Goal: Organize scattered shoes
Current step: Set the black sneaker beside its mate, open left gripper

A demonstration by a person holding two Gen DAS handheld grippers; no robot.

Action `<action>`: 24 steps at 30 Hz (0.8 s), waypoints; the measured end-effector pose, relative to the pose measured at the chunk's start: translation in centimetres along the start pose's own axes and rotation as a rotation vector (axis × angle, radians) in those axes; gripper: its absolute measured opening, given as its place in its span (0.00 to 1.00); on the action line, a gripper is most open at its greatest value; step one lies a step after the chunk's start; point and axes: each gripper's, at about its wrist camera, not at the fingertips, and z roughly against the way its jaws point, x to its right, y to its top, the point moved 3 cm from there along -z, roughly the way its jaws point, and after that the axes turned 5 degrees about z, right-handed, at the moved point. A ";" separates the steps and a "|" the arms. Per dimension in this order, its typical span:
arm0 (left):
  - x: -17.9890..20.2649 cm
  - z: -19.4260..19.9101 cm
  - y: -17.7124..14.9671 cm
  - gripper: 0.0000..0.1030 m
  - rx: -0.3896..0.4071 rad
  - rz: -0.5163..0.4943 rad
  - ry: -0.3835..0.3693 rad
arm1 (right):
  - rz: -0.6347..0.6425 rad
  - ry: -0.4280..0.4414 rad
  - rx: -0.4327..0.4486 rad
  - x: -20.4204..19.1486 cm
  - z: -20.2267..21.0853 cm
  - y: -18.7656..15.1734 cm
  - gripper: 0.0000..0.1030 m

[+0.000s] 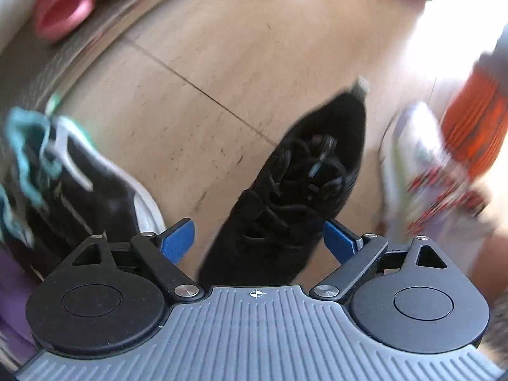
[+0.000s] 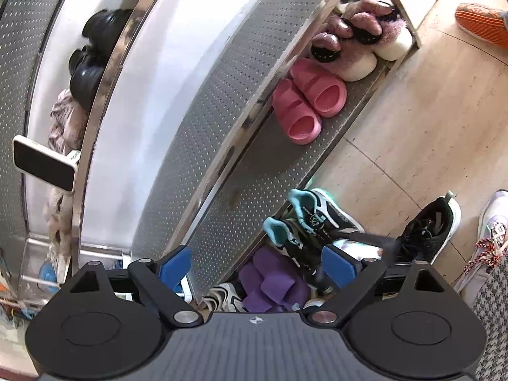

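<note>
A black lace-up sneaker lies on the tiled floor, its heel end between the open blue pads of my left gripper; the pads do not touch it. It also shows in the right wrist view. A black and teal sneaker lies to its left at the rack's foot, beside its mate. A white sneaker with red laces lies to the right. My right gripper is open and empty above the metal shoe rack.
Pink slides and fluffy slippers sit on the rack's bottom shelf. Black clogs sit on a higher shelf. Purple slippers lie low on the rack. An orange shoe lies on the floor. A phone is clipped to the rack.
</note>
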 end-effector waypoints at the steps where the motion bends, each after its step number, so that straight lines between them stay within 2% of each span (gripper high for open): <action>1: 0.6 -0.3 0.1 0.94 0.008 -0.036 0.012 | -0.011 0.004 0.005 0.1 0.1 0.1 0.89; 5: 4.0 -3.0 0.1 0.94 -0.034 -0.222 0.098 | -0.019 0.003 -0.004 0.1 -0.3 0.0 0.89; 7: 5.8 -5.4 -0.1 0.95 -0.056 -0.319 0.173 | -0.020 -0.002 -0.020 0.2 -0.7 0.0 0.89; 11: 6.5 -8.1 -1.5 0.88 -0.127 -0.357 0.246 | -0.033 -0.005 -0.035 0.6 -1.0 0.0 0.89; 14: 4.9 -7.5 -1.3 0.84 -0.148 -0.108 0.243 | -0.030 -0.015 -0.042 0.6 -1.3 0.0 0.89; 15: 2.8 -6.7 -1.7 0.83 -0.170 0.141 0.220 | -0.025 -0.015 -0.044 0.4 -1.4 0.0 0.89; 18: 0.3 -5.5 -3.8 0.85 -0.224 0.429 0.196 | 0.005 -0.021 -0.053 -0.1 -1.8 -0.3 0.89; 20: -0.5 -4.5 -6.5 0.84 -0.294 0.538 0.166 | 0.033 -0.037 -0.069 -0.5 -2.4 -0.7 0.90; 21: -0.5 -3.9 -7.5 0.83 -0.321 0.544 0.155 | 0.048 -0.047 -0.081 -0.6 -2.7 -0.9 0.90; 22: -0.5 -2.0 -8.8 0.84 -0.316 0.509 0.124 | 0.064 -0.059 -0.093 -0.7 -3.2 -1.2 0.91; 24: -0.9 1.6 -10.3 0.90 -0.269 0.428 0.121 | 0.095 -0.088 -0.119 -0.8 -4.1 -1.8 0.91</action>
